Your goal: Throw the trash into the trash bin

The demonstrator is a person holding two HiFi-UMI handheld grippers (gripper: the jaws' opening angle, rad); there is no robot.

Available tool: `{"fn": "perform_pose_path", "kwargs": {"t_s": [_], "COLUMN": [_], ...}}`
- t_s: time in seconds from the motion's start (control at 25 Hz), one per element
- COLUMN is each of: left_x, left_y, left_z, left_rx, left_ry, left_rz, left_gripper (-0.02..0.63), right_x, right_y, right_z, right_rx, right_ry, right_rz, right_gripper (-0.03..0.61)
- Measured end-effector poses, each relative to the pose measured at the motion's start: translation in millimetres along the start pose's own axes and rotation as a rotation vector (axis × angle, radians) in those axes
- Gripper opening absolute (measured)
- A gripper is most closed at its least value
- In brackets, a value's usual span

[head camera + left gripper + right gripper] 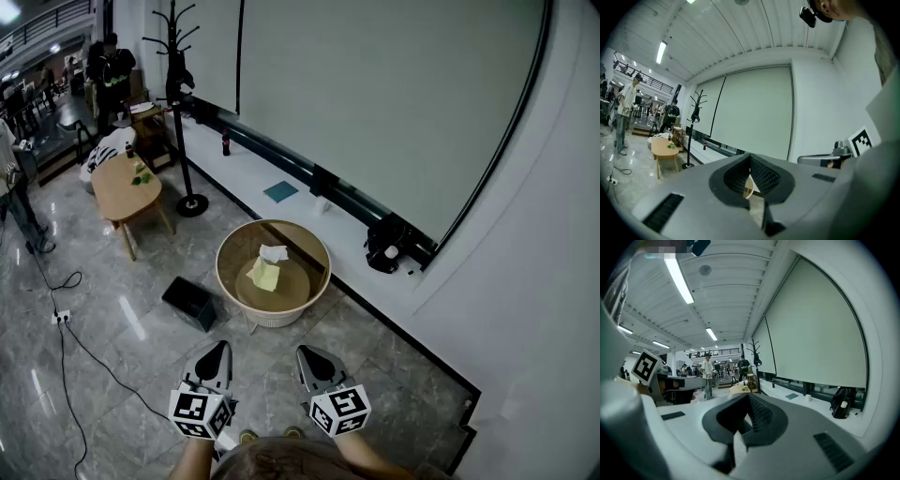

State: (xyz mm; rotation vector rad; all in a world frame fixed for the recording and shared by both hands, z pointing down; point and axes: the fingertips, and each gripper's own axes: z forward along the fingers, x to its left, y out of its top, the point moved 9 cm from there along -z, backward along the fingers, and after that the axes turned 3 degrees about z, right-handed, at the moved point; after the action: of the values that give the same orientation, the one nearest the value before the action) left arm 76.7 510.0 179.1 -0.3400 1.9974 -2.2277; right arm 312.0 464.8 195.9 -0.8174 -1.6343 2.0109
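In the head view a round beige trash bin [317,255] stands on the grey floor by the white ledge. Inside it lie a yellow piece of paper [265,275] and a white crumpled tissue [274,253]. My left gripper [220,349] and right gripper [307,354] hover side by side, nearer to me than the bin, and both point toward it. Both are shut with nothing between their jaws. In the left gripper view the left gripper [750,180] has its pads together, and so has the right gripper [747,416] in its own view.
A black box [191,303] lies on the floor left of the bin. Farther left are a small wooden table [127,187], a coat stand [183,103] and a cable [84,347]. A black bag [389,244] sits on the ledge. People stand far left.
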Motion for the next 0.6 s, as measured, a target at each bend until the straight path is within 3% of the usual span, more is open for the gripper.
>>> {"fn": "perform_pose_path", "kwargs": {"t_s": [0.6], "left_x": [32], "left_y": [-11], "left_z": [-21], "left_rx": [0.037], "left_ry": [-0.051], "left_rz": [0.014], "left_gripper": [0.018], "right_x": [38], "right_y": [-10], "right_z": [-1], "right_rx": [-0.032], "right_ry": [-0.034], "right_rz": [0.024], "right_gripper": [0.017]}}
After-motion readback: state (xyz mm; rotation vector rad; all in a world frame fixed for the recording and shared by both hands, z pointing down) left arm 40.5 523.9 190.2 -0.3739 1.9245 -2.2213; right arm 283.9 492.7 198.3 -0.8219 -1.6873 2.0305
